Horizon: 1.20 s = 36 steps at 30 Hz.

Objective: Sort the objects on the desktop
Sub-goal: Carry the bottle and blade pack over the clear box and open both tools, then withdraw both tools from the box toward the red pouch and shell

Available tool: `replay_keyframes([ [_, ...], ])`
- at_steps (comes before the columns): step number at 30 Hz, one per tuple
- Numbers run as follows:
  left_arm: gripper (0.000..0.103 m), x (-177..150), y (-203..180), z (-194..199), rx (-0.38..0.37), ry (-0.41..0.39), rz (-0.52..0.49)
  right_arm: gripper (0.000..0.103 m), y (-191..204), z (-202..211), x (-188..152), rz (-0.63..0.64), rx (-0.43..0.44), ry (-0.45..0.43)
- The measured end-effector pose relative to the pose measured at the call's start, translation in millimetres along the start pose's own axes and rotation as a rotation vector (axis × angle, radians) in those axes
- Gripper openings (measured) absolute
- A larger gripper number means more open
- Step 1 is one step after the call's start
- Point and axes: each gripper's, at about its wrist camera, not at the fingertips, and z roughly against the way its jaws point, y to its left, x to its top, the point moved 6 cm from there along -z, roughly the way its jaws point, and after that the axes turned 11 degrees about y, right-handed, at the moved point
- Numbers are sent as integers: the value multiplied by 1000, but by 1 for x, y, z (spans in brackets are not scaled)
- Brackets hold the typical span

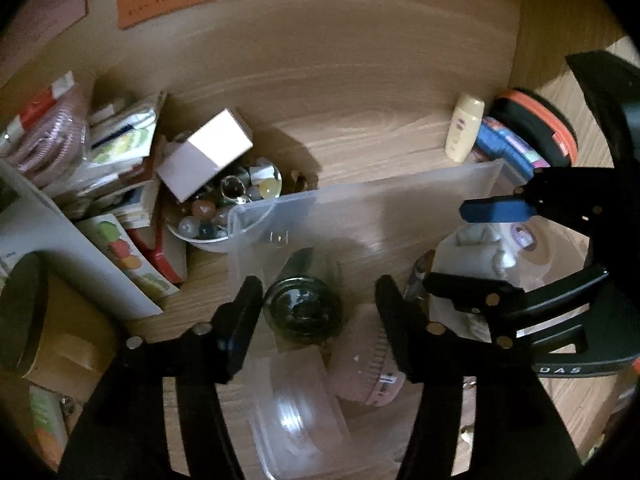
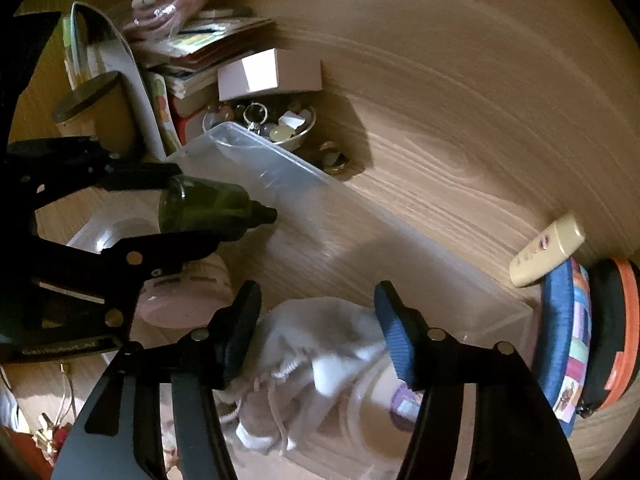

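My left gripper [image 1: 318, 300] is shut on a dark green glass bottle [image 1: 302, 312], held over a clear plastic bin [image 1: 360, 204]; in the right wrist view the same gripper [image 2: 188, 208] clamps the bottle [image 2: 204, 208] above the bin's wall [image 2: 280, 172]. My right gripper [image 2: 316, 320] is open, its fingers either side of a white drawstring pouch [image 2: 320, 320] lying in the bin. It also shows in the left wrist view [image 1: 460, 248]. A pink round case [image 1: 368, 364] and a clear lid [image 1: 296, 408] lie in the bin.
A bowl of marbles [image 1: 224, 208] with a white box [image 1: 208, 156] on it stands by a pile of booklets [image 1: 120, 152]. A cream tube [image 1: 464, 128] and a blue and orange round case [image 2: 592, 340] sit beyond the bin. A brown jar [image 1: 44, 324] stands at left.
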Motion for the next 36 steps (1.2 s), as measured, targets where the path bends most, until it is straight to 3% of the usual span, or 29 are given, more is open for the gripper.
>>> replay_keyframes([
  [4, 74, -2, 1, 15, 16, -37, 2, 58, -2, 16, -6, -17, -23, -44],
  [9, 78, -7, 0, 33, 30, -68, 4, 69, -1, 40, -13, -25, -30, -94],
  [14, 90, -13, -2, 48, 52, -92, 6, 70, 2, 57, -20, -23, -49, -126],
  [20, 95, -25, -4, 73, 90, -135, 14, 80, 7, 79, -33, -22, -86, -156],
  [36, 99, -75, -16, 132, 144, -230, 27, 85, 20, 135, -78, -58, -90, -272],
])
